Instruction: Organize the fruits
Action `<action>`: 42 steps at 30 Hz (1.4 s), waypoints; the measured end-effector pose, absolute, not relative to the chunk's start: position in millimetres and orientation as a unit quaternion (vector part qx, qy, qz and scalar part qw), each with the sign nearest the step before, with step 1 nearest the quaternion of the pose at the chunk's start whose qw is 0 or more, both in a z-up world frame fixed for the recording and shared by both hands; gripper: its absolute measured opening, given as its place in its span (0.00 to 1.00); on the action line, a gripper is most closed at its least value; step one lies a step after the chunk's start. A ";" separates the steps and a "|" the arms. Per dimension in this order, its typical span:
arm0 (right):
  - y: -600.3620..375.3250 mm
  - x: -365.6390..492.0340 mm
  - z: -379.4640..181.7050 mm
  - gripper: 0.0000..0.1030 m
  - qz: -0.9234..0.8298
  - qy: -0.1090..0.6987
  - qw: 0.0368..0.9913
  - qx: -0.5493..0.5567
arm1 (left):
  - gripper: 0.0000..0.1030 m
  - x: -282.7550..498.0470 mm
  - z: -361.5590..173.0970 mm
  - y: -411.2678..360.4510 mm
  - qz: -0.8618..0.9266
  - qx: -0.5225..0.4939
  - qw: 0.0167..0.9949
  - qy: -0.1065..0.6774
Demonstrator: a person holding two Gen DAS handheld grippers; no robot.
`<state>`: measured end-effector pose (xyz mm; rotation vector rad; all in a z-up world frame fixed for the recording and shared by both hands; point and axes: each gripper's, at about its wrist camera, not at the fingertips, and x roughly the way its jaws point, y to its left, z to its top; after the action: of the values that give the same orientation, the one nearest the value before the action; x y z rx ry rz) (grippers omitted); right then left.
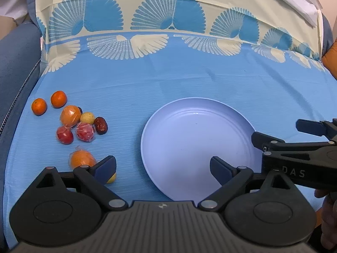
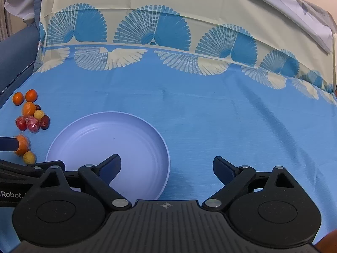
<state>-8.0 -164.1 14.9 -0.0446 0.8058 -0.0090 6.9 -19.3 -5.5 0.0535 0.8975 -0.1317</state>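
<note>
Left gripper [image 1: 163, 168]: jaws wide apart, holding nothing; right gripper [image 2: 167, 168]: likewise; lavender plate [image 1: 147, 130] bare; fruit cluster [image 1: 78, 124] lying on blue tablecloth [image 1: 189, 84] beside plate

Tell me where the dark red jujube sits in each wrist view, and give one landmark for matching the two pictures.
Left wrist view: the dark red jujube lies left of centre, at the right edge of the fruit cluster, left of the plate.
Right wrist view: the jujube is near the left edge, up and left of the plate.
Shared landmark: the light blue plate, empty in both views.
</note>
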 end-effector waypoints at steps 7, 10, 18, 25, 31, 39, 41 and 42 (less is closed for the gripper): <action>-160.3 -10.0 15.3 0.79 0.008 0.384 0.923 -0.028 | 0.87 4.8 -5.8 -23.7 -0.060 0.038 0.901 0.428; -157.7 -11.7 16.0 0.73 0.015 0.377 0.926 -0.027 | 0.81 4.3 -5.7 -24.6 -0.058 0.039 0.901 0.427; -157.3 -13.1 18.5 0.57 0.018 0.382 0.924 -0.026 | 0.64 5.1 -4.7 -22.3 -0.058 0.037 0.903 0.424; -156.4 -14.7 19.8 0.53 0.029 0.376 0.926 -0.025 | 0.54 3.7 -3.9 -23.8 -0.065 0.042 0.904 0.421; -157.1 -14.8 21.7 0.53 0.029 0.372 0.928 -0.022 | 0.54 3.1 -3.8 -24.0 -0.065 0.046 0.904 0.420; -157.8 -9.0 23.1 0.57 0.009 0.379 0.925 -0.013 | 0.55 4.6 7.3 -14.7 -0.069 0.059 0.907 0.410; -155.6 -7.9 25.7 0.57 0.005 0.376 0.927 -0.012 | 0.55 8.4 20.9 -8.5 -0.074 0.071 0.912 0.398; -153.4 -7.6 27.5 0.57 0.005 0.373 0.928 -0.010 | 0.55 11.2 30.0 -3.2 -0.077 0.074 0.915 0.388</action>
<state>-7.6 -153.4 27.5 -0.0200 0.7645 0.0100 11.2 -3.2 30.0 0.1530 0.7990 -0.1585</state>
